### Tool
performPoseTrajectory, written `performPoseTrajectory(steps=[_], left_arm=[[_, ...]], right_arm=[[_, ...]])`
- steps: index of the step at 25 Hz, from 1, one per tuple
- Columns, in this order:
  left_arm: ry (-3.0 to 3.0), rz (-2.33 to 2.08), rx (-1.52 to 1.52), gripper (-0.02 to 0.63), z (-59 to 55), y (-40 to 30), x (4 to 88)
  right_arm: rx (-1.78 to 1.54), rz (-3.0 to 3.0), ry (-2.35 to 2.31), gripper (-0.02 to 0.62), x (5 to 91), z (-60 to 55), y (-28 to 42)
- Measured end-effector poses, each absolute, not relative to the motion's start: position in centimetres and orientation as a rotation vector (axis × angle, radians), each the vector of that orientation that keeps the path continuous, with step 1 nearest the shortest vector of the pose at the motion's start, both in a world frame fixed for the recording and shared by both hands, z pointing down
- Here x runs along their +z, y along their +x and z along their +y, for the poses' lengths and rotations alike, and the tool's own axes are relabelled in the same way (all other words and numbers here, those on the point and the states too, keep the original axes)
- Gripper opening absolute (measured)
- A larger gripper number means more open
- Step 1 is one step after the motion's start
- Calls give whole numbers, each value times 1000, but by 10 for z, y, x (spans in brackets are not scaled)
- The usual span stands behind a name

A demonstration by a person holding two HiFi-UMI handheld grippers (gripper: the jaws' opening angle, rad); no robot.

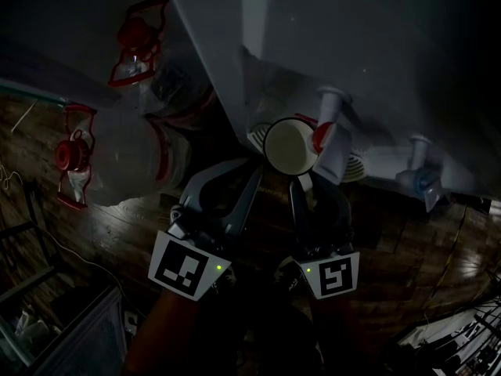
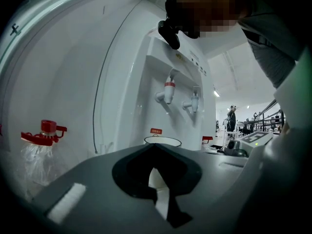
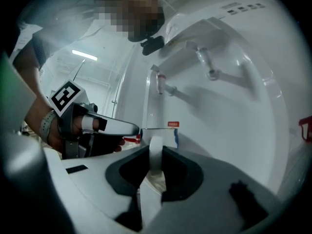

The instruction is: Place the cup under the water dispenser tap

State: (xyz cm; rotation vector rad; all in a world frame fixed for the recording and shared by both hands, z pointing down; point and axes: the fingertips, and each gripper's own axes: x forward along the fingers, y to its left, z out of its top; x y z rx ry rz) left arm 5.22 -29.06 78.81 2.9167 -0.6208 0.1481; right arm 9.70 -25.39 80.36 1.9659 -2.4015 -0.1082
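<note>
A white cup (image 1: 288, 149) stands on the dispenser's drip tray (image 1: 356, 167), right below the red tap (image 1: 326, 128). My right gripper (image 1: 309, 180) comes at it from the near side, and in the right gripper view the cup's white handle (image 3: 155, 155) sits upright, pinched between the two jaws. My left gripper (image 1: 249, 171) reaches the cup's left side. In the left gripper view the cup's rim (image 2: 162, 141) lies just beyond the jaws, which leave only a narrow slit. Whether they touch the cup is hidden.
The white water dispenser (image 1: 329, 45) fills the back, with a blue tap (image 1: 419, 175) right of the red one. Large water bottles with red caps (image 1: 125, 147) lie on the dark wooden floor to the left. Cables run along the floor's edges.
</note>
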Motion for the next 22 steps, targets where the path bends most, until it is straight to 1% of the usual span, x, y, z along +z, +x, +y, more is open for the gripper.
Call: performPoseTrajectory(steps=[1, 4, 7, 15, 19, 22], left_arm=[[2917, -620, 155, 6, -290, 51, 788], [2916, -622, 174, 8, -289, 50, 790], [2910, -636, 170, 8, -289, 48, 789], [2901, -643, 177, 8, -283, 45, 774], [2902, -633, 189, 8, -273, 41, 750], [2898, -633, 166, 8, -269, 35, 716]], right_arm=[[-98, -2407, 1959, 74, 803, -253, 96], [-82, -2416, 1951, 134, 799, -252, 95], [-76, -2413, 1966, 158, 794, -252, 99], [-37, -2393, 1982, 186, 775, -249, 105], [-36, -2398, 1968, 186, 743, -237, 103], [-26, -2421, 1923, 186, 709, -233, 94]])
